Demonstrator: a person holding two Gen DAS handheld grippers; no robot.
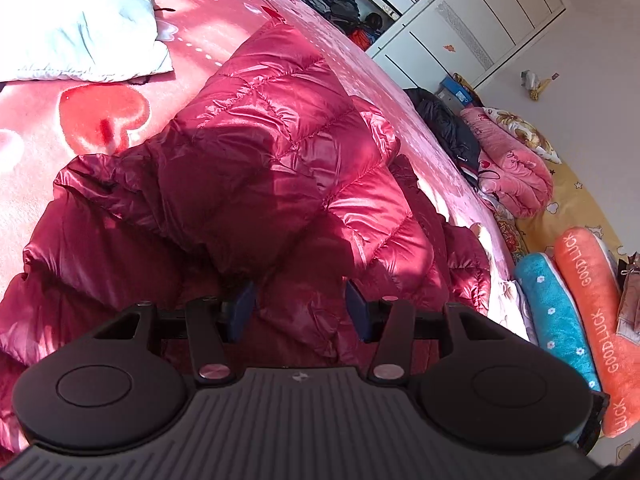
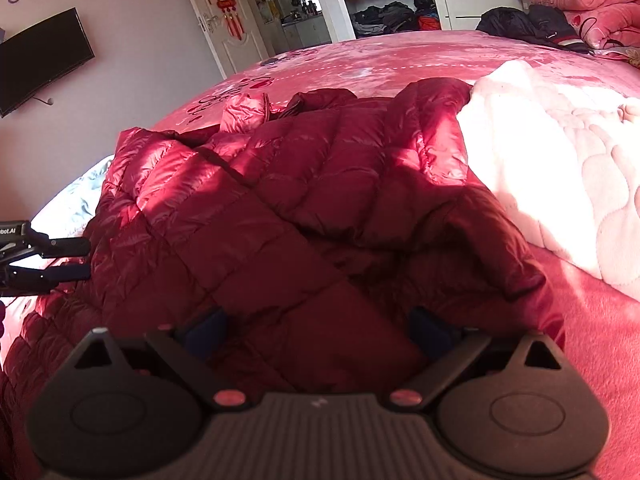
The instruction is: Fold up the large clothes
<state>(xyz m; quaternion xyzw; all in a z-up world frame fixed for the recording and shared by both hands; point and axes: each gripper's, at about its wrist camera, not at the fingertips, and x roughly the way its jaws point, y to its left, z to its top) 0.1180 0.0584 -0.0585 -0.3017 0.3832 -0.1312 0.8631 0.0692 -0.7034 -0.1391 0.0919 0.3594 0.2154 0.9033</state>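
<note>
Left wrist view shows the left gripper (image 1: 300, 308) hanging over a shiny red quilted down jacket (image 1: 256, 168) spread across the pink bed cover (image 1: 100, 120); its blue pads stand well apart with only rumpled jacket fabric below the gap, nothing clamped. A light blue garment (image 1: 76, 20) lies at about 11 o'clock, and at 3 to 4 o'clock, off the bed edge, sit a blue pillow (image 1: 556, 308) and an orange one (image 1: 596, 320).

From the right wrist, the right gripper (image 2: 320, 328) is likewise spread wide above the jacket's shadowed near part, holding nothing that I can see. A white fleecy blanket (image 2: 560, 184) touches the jacket at 2 o'clock, and the left gripper pokes in at 9 o'clock beside the jacket's edge.

The jacket looks puffy, light and very soft, so it will likely sag and balloon rather than hold a crease. Its glossy shell is probably slippery, so a shallow pinch on a puffed panel could slide off. Better holds would be a stitched seam, the hem or a cuff, where the layers are thinner and firmer, taking a deep bite with both grippers along the same edge
</note>
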